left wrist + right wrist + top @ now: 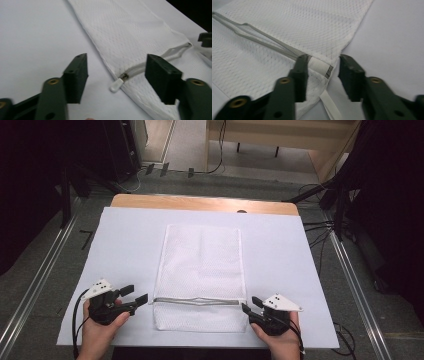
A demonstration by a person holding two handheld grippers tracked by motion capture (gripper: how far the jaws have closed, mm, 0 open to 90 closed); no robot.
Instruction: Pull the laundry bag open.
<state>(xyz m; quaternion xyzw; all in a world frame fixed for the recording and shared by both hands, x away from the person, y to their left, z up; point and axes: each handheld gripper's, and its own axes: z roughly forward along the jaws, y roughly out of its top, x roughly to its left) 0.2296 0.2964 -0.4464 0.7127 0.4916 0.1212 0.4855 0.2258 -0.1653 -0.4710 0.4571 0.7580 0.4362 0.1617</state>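
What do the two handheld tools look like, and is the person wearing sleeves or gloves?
Both the left tool and the right tool have black bodies with two blocky black jaws and brass-coloured rivets at the jaw pivots. Each carries a light grey three-cornered plate with small dark dots on top. A black cable trails from each tool. The hands are bare, with no gloves or sleeves visible.

Both hands are coming in from the near edge, each gripping a tool level, jaws pointing inward toward each other. The left gripper is standing with jaws spread wide, nothing pressed between them. The right gripper is holding its jaws parted, pads gripping nothing.
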